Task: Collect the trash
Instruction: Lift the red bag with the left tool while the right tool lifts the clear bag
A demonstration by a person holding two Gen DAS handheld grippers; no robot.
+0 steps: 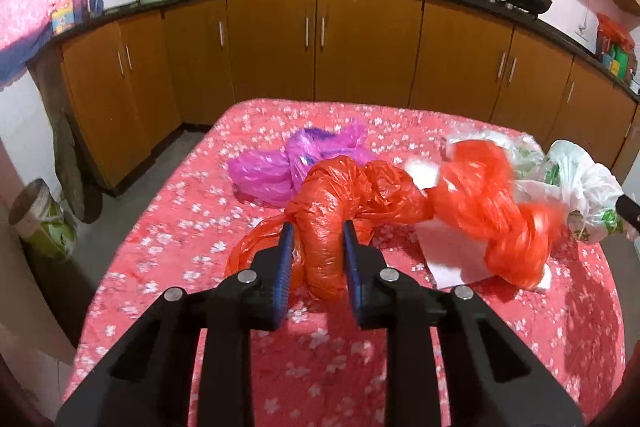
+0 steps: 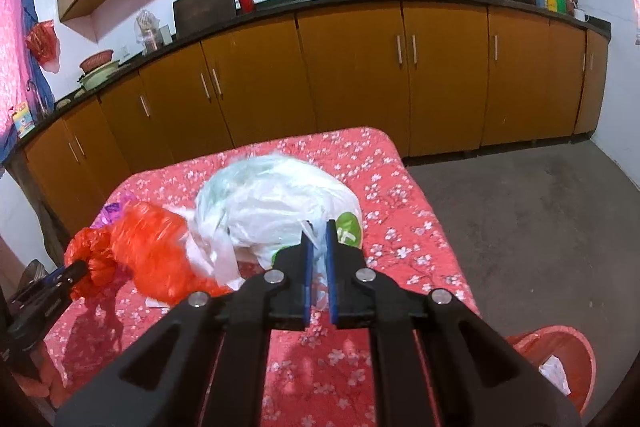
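My left gripper (image 1: pixel 318 239) is shut on a twisted red plastic bag (image 1: pixel 332 195) that lies on the table. A blurred red mass (image 1: pixel 492 195) continues to its right; I cannot tell whether it is the same bag. A purple bag (image 1: pixel 288 163) lies behind it, and a white paper (image 1: pixel 448 255) sits under the red plastic. My right gripper (image 2: pixel 319 237) is shut on a thin fold of a white plastic bag (image 2: pixel 276 203). In the right wrist view the left gripper (image 2: pixel 72 277) pinches the red bag (image 2: pixel 148 247) at its left end.
The table (image 2: pixel 380 267) wears a red floral cloth. A red bin (image 2: pixel 560 359) with paper in it stands on the floor at the table's right. A lined bucket (image 1: pixel 36 215) stands on the floor at the left. Brown cabinets (image 1: pixel 272 43) run behind.
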